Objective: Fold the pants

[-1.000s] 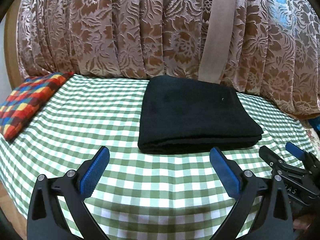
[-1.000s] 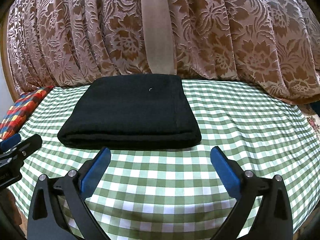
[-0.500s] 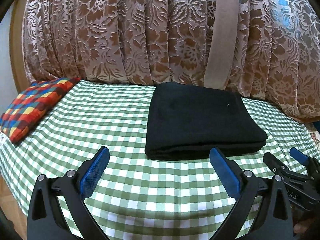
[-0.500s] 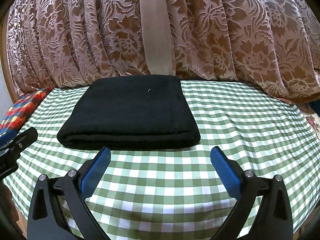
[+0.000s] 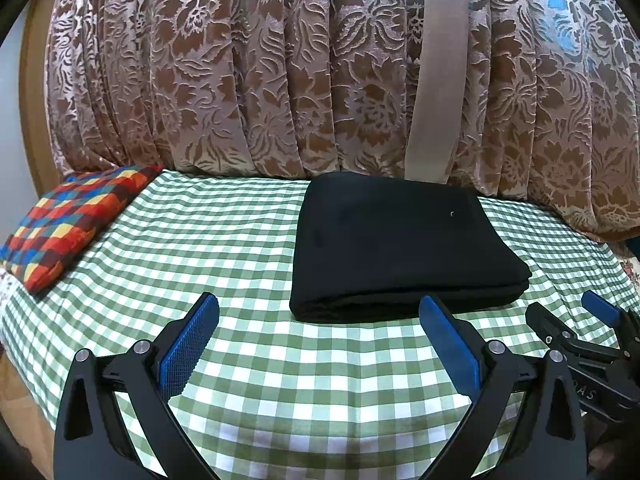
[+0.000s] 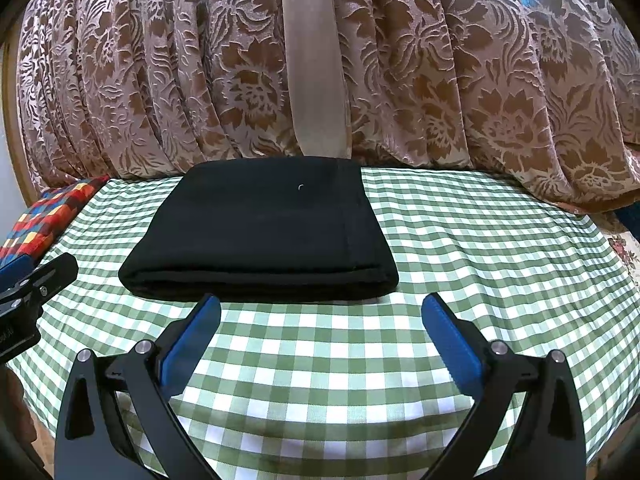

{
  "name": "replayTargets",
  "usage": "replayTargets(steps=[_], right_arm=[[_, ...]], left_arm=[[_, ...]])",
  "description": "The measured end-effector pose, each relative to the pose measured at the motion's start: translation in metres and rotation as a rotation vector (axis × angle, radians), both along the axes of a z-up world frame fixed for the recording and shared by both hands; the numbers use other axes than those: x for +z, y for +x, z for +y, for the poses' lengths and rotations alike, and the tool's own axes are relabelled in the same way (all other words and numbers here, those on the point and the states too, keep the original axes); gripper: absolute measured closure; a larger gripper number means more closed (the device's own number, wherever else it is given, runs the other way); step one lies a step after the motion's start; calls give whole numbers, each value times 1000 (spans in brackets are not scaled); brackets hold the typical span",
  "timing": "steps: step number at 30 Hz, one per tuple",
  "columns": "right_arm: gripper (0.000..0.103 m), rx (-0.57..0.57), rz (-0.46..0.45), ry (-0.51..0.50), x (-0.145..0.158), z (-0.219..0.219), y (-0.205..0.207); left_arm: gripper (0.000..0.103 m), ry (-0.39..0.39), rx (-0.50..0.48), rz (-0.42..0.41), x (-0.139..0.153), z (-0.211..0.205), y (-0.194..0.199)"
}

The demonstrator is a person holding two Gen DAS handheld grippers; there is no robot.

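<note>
Pants point(image 5: 400, 248), black and folded into a thick rectangle, lie toward the far edge of the green-checked table point(image 5: 240, 384) in the left wrist view, right of a multicoloured cushion point(image 5: 68, 224) at the far left corner. The left gripper point(image 5: 320, 312) hangs over the near edge, jaws spread and empty.

From the right wrist, the right gripper point(image 6: 320, 312) likewise stands wide apart, empty, just short of the pants' near fold. Behind hangs a floral curtain point(image 6: 480, 80).

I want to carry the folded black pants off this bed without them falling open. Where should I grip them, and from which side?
Likely best: the thick rounded fold edge of the black pants, approached from the near side with both open grippers, left gripper and right gripper. The layers stack there and face the fingers; the far edge lies close against the curtain.
</note>
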State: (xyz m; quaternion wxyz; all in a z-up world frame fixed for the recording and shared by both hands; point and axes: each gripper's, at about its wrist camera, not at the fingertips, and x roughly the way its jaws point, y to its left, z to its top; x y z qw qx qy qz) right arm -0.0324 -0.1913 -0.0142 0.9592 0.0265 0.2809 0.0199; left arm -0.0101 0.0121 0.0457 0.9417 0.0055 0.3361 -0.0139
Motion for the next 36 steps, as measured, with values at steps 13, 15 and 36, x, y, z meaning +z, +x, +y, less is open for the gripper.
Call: replayTargets(steps=[13,15,36], right_arm=[[3,-2,-1,3,1,1,-1],[3,-2,0,2,1,0,-1],[3,10,3,-6,1,4,0]], left_arm=[[4,2,0,-2,2,-4,-3],[4,3,-1,-4,2,-4,-3],[4,-6,-18,-6,4,-2,-3]])
